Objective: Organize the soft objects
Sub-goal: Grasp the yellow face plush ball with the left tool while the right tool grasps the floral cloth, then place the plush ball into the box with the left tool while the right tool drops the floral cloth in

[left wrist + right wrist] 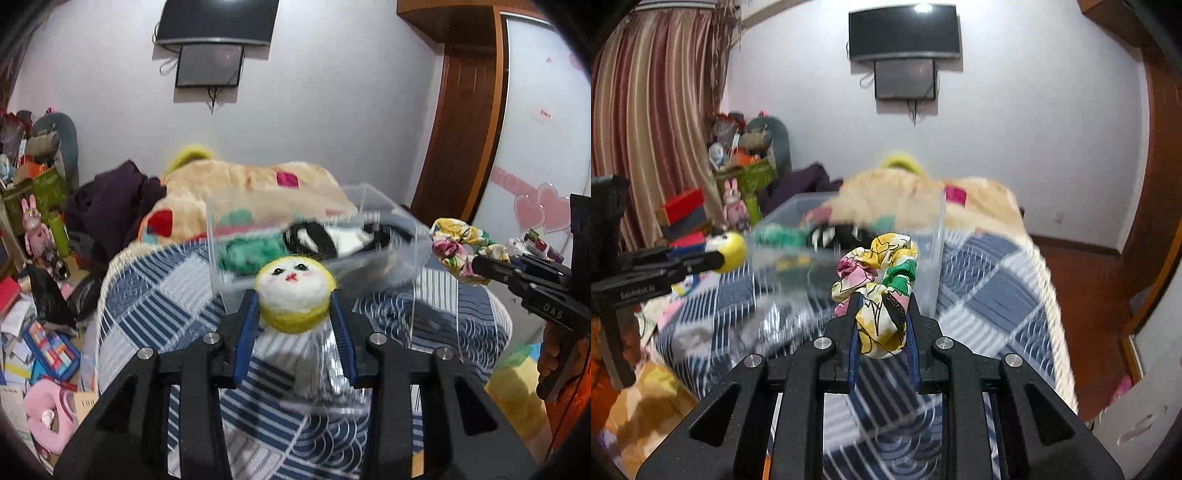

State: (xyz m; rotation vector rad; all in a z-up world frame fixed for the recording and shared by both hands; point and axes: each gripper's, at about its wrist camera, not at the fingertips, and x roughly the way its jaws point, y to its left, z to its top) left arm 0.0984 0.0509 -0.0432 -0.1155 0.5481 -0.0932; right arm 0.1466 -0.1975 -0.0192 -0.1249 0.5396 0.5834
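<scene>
My left gripper (293, 295) is shut on a round yellow-and-white felt toy with a painted face (293, 291), held above the bed just in front of a clear plastic box (413, 243). The box holds a green cloth (243, 251) and a black-and-white cloth (332, 236). My right gripper (881, 306) is shut on a floral scrunchie (879, 273), near the box's near corner (938, 258). The scrunchie and right gripper show at the right of the left wrist view (461, 247). The felt toy and left gripper show at the left of the right wrist view (729, 251).
The box sits on a bed with a blue-and-white checked cover (155, 295). A beige plush blanket (251, 184) and dark clothes (110, 206) lie behind it. Clutter and books cover the floor at left (37, 332). A wooden wardrobe (465, 110) stands at right.
</scene>
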